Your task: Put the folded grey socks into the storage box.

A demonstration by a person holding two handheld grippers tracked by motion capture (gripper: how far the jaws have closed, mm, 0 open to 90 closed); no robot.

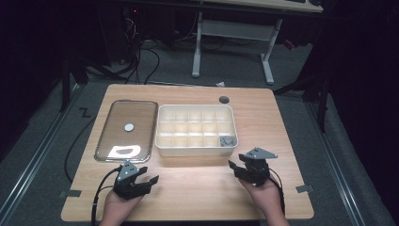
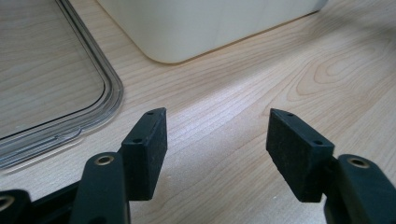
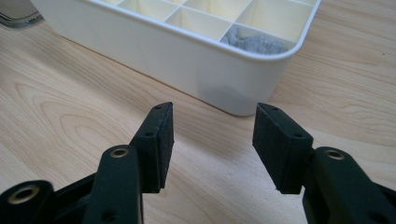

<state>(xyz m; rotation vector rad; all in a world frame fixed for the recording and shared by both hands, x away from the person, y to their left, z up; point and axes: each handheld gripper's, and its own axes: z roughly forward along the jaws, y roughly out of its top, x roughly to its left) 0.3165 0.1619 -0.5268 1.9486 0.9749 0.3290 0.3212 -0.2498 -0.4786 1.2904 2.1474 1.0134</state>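
Wooden table [image 1: 197, 188] holds a white box [image 1: 196, 149] with grey round pieces [image 1: 227, 140] already in its near right corner cell, and one grey piece [image 1: 129, 126] is left on the clear tray [image 1: 104, 141]. Both the left gripper [image 1: 149, 175] and the right gripper [image 1: 236, 167] rest near the front edge, jaws wide apart and holding nothing, so I think one more trip is needed.

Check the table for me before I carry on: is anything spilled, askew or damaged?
Nothing stands out. The clear tray and the white divided box lie square, side by side, grey pieces sit inside one corner compartment, and a single disc rests on the tray.
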